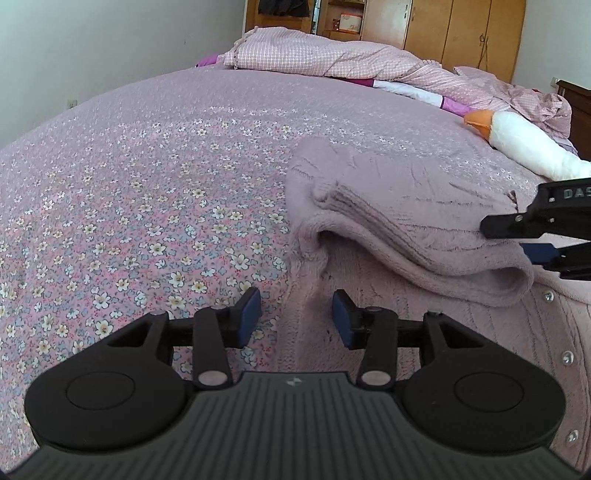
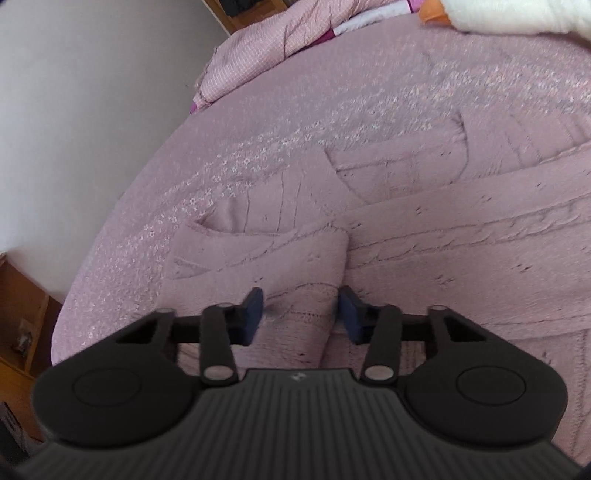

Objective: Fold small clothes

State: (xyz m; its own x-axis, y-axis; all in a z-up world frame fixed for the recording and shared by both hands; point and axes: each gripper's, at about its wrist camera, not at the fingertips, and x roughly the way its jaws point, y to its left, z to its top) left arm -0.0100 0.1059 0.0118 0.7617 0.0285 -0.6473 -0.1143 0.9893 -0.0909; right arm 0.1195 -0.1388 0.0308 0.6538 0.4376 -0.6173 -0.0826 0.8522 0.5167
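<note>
A lilac knit cardigan (image 1: 424, 192) lies flat on the right part of the bed, with small silver buttons (image 1: 547, 295) down its front. One sleeve (image 1: 424, 251) is folded across the body. My left gripper (image 1: 297, 318) is open and hovers low over the cardigan's left edge with nothing between its blue pads. My right gripper (image 1: 517, 240) comes in from the right, open, just above the end of the folded sleeve. In the right wrist view the right gripper (image 2: 301, 314) stands open over the sleeve (image 2: 295, 266), whose edge runs between the fingers.
The bed carries a pink floral sheet (image 1: 147, 203). A pink checked quilt (image 1: 314, 51) is bunched at the far end. A white plush toy with an orange beak (image 1: 517, 136) lies at the far right. Wooden wardrobes (image 1: 461, 29) stand behind, and wooden furniture (image 2: 22, 317) beside the bed.
</note>
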